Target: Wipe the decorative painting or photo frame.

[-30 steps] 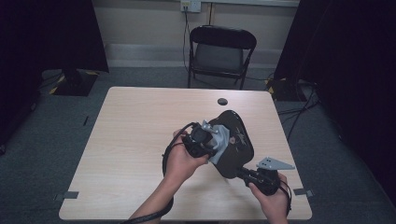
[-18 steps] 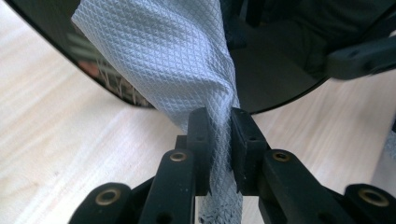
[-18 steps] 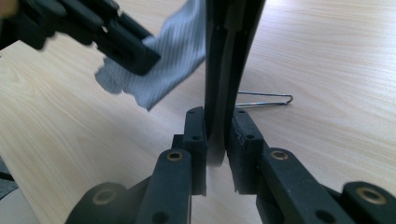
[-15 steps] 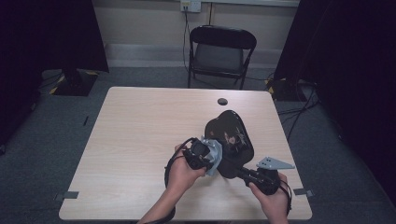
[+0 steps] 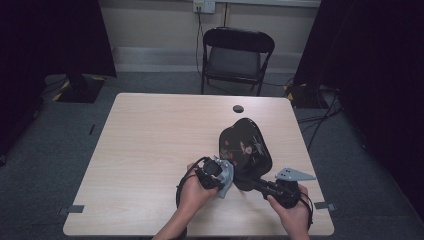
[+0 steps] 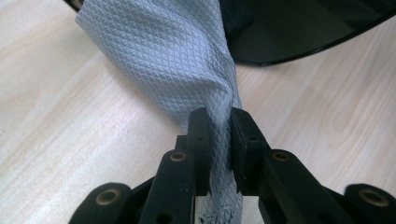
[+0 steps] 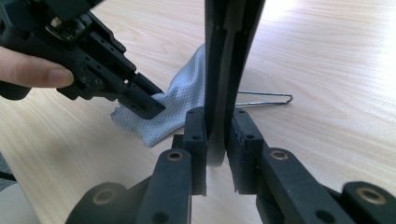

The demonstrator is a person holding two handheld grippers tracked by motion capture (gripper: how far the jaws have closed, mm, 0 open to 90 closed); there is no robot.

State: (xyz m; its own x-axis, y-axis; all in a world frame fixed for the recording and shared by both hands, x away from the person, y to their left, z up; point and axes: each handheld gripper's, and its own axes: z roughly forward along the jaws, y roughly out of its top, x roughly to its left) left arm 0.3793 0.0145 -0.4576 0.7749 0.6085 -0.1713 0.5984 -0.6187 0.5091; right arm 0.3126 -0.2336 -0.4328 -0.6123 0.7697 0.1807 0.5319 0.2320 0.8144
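Tray point(image 5: 246, 150), black and glossy with a painted pattern, stands tilted on edge near the right front of the wooden table point(image 5: 150, 150). Your right gripper point(image 7: 216, 135) is clamped on the tray's rim, the thin edge rising upright between both jaws. Your left gripper point(image 6: 220, 128) is closed on a grey waffle-weave cloth point(image 6: 168, 56), which trails from the jaws toward the tray's dark underside. In the right gripper view, the cloth point(image 7: 163, 112) lies bunched on the table just beside the tray's lower edge. Behind the tray, a bent wire point(image 7: 266, 99) rests flat on the wood. A small dark disc point(image 5: 238, 108) lies near the far edge; a folding chair point(image 5: 235, 55) stands beyond the table.
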